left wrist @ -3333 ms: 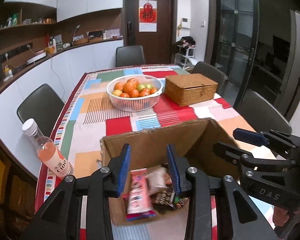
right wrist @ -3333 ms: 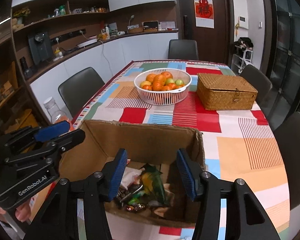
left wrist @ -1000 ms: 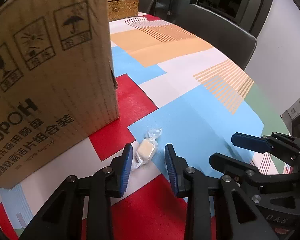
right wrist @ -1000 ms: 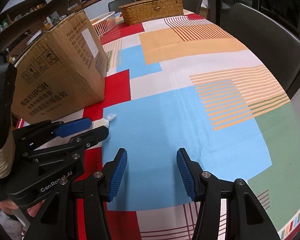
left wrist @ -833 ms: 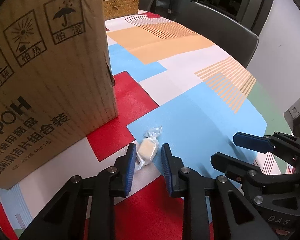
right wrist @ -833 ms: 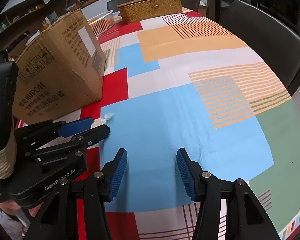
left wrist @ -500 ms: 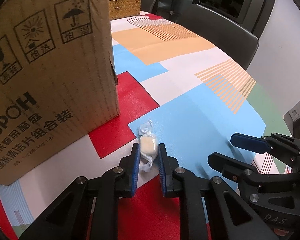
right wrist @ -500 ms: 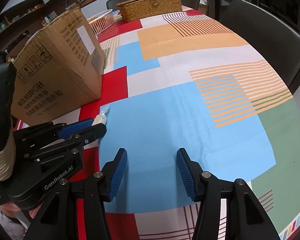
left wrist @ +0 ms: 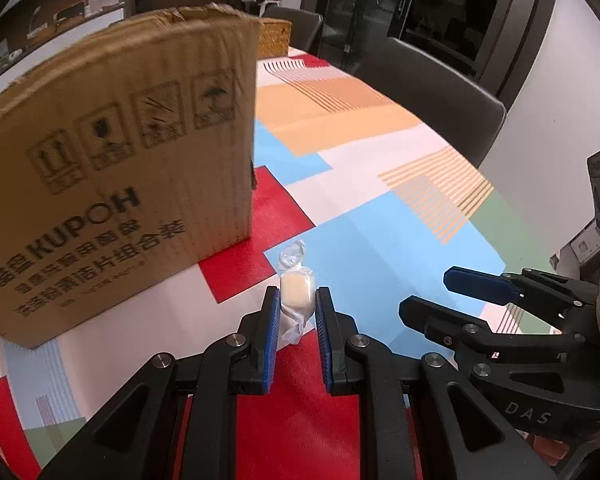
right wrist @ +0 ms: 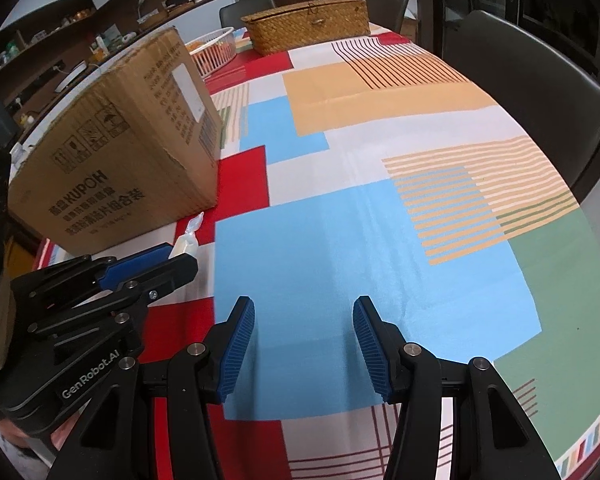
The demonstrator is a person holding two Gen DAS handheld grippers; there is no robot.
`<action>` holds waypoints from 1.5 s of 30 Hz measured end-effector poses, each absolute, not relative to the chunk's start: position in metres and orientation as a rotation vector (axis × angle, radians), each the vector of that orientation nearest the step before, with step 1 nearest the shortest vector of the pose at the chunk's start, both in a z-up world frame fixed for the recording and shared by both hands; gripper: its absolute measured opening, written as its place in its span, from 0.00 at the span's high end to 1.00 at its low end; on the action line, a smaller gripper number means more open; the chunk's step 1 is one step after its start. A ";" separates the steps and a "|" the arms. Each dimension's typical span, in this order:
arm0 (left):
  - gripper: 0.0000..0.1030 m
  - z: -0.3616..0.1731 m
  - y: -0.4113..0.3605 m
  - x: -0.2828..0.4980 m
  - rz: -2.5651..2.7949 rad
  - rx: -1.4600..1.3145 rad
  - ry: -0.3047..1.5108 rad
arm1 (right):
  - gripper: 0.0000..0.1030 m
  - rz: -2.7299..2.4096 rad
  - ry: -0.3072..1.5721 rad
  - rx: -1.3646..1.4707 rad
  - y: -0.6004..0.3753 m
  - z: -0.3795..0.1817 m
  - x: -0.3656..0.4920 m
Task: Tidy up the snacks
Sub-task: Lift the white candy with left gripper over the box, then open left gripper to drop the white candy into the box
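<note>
My left gripper [left wrist: 297,305] is shut on a small pale candy in a clear twisted wrapper [left wrist: 296,288] and holds it just above the patchwork tablecloth [left wrist: 380,240], right of the brown cardboard box [left wrist: 116,168]. In the right wrist view the candy [right wrist: 186,240] sticks out of the left gripper [right wrist: 168,258], next to the box [right wrist: 120,152]. My right gripper [right wrist: 304,336] is open and empty over the blue patch; it also shows at the right in the left wrist view [left wrist: 460,300].
A woven wicker box [right wrist: 308,24] and a white fruit basket [right wrist: 216,48] stand at the far end of the table. Dark chairs [right wrist: 540,92] line the right side. The table's near edge [right wrist: 580,452] is close to my right gripper.
My left gripper closed on the candy and lifted it off the cloth, rising so the box top shows. The right gripper stayed open and barely moved.
</note>
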State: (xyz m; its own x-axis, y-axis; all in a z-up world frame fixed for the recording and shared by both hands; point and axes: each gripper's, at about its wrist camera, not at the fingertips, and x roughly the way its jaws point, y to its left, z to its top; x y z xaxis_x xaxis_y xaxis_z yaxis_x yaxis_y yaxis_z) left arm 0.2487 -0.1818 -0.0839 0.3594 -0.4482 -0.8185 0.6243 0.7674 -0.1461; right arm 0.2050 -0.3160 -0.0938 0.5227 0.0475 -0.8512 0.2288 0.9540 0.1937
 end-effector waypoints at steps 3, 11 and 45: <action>0.82 -0.075 -0.174 0.244 -0.694 0.186 0.960 | 0.49 -0.103 1.004 0.289 -0.311 -0.085 0.204; 0.82 -0.048 -0.148 0.231 -0.672 0.155 0.888 | 0.49 -0.080 0.960 0.256 -0.294 -0.060 0.201; 0.82 0.048 -0.071 0.246 -0.547 0.051 0.637 | 0.49 0.003 0.731 0.099 -0.225 0.049 0.235</action>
State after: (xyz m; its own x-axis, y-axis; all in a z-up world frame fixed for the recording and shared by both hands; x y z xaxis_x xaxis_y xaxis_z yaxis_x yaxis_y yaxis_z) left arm 0.2463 -0.0707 0.0478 0.6674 -0.4699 -0.5777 0.5002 0.8576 -0.1196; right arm 0.2350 -0.2255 0.0494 0.7448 0.0374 -0.6662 0.0315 0.9953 0.0911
